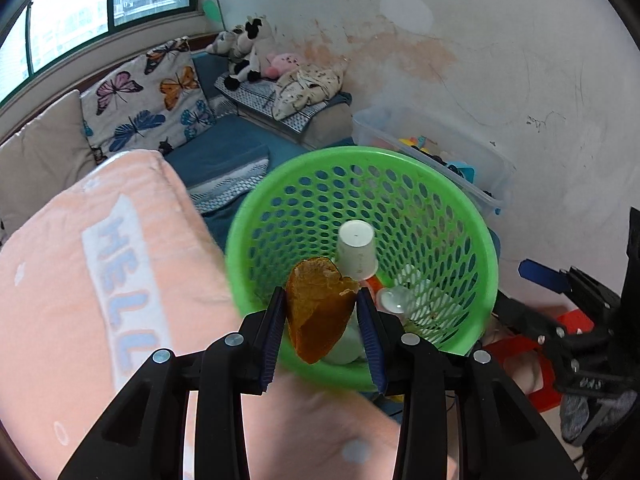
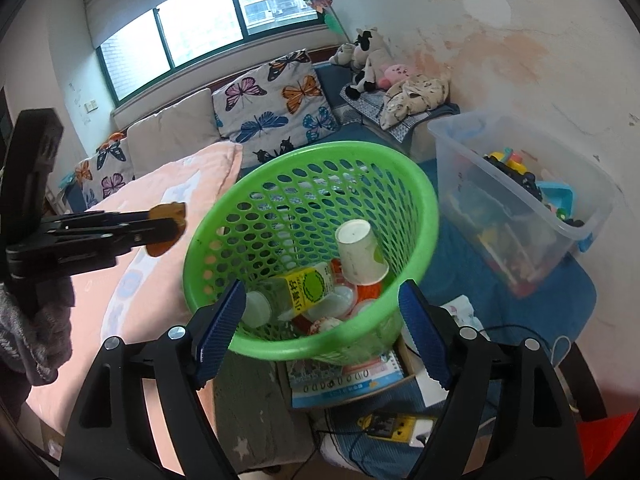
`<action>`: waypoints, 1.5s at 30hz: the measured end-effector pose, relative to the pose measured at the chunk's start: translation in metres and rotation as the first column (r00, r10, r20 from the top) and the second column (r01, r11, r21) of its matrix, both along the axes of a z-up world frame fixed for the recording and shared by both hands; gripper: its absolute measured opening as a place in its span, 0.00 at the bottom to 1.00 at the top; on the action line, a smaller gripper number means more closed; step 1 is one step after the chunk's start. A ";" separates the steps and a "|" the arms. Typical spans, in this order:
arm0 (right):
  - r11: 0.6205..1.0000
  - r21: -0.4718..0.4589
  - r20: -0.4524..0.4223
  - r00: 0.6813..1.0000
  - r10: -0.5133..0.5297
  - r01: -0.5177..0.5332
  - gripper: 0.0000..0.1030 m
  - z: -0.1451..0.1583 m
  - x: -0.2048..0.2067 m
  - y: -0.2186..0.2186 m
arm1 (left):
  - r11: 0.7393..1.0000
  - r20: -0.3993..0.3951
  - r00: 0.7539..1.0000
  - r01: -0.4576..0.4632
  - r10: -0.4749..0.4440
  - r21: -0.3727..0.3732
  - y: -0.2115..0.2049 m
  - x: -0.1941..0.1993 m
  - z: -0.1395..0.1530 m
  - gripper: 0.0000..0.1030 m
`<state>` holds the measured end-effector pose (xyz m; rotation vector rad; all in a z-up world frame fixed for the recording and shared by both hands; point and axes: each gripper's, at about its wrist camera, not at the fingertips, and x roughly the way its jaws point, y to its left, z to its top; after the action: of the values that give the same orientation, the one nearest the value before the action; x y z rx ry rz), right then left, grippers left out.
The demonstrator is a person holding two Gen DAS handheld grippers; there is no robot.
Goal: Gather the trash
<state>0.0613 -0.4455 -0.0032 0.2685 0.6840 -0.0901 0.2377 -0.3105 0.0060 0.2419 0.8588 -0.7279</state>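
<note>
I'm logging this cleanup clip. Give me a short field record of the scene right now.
left gripper: shut on brown peel, beside basket rim
right gripper: open, nothing between its pads
green basket: mesh, tilted
in basket: upturned paper cup, plastic bottle, other scraps
nearby: peach blanket, clear toy bin

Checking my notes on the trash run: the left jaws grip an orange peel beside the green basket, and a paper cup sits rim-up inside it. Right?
One slip: the paper cup sits upside down, its flat base up, as the right wrist view shows. The rest stands: the left gripper is shut on the orange peel beside the green basket.
</note>
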 end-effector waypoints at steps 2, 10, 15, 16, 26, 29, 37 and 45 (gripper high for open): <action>1.000 0.007 0.002 1.000 -0.006 0.006 0.77 -0.001 -0.003 -0.002 | 1.000 -0.010 1.000 0.015 -0.015 -0.001 -0.009 -0.003 -0.002 0.35; 0.999 0.021 -0.001 1.000 -0.026 0.026 0.77 -0.004 -0.016 -0.009 | 0.999 -0.039 0.998 0.039 -0.040 -0.017 -0.028 -0.010 -0.008 0.53; 0.999 0.032 -0.008 0.999 -0.032 0.032 0.77 -0.007 -0.020 -0.008 | 0.998 -0.034 0.999 0.026 -0.028 -0.057 -0.019 -0.014 0.000 0.59; 0.999 0.035 -0.009 1.000 -0.029 0.029 0.77 -0.008 -0.021 -0.006 | 0.998 -0.035 0.999 0.022 -0.024 -0.064 -0.016 -0.014 0.001 0.60; 0.999 0.037 0.001 1.000 0.013 -0.013 0.79 -0.006 -0.033 0.022 | 0.992 0.006 0.998 -0.065 0.066 -0.104 0.042 -0.038 0.017 0.75; 0.999 0.041 0.006 1.000 0.028 -0.028 0.82 -0.003 -0.035 0.034 | 0.989 0.028 0.995 -0.096 0.100 -0.109 0.060 -0.046 0.021 0.82; 0.997 0.022 0.010 0.997 0.079 -0.079 0.85 0.005 -0.035 0.071 | 0.970 0.061 0.975 -0.204 0.214 -0.133 0.118 -0.066 0.031 0.88; 0.991 0.012 0.010 0.991 0.131 -0.131 0.88 0.012 -0.039 0.111 | 0.941 0.104 0.941 -0.307 0.322 -0.140 0.173 -0.087 0.038 0.93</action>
<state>0.0228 -0.3343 0.0092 0.2358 0.6911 0.0409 0.1505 -0.1371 0.0440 0.0374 0.7084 -0.4572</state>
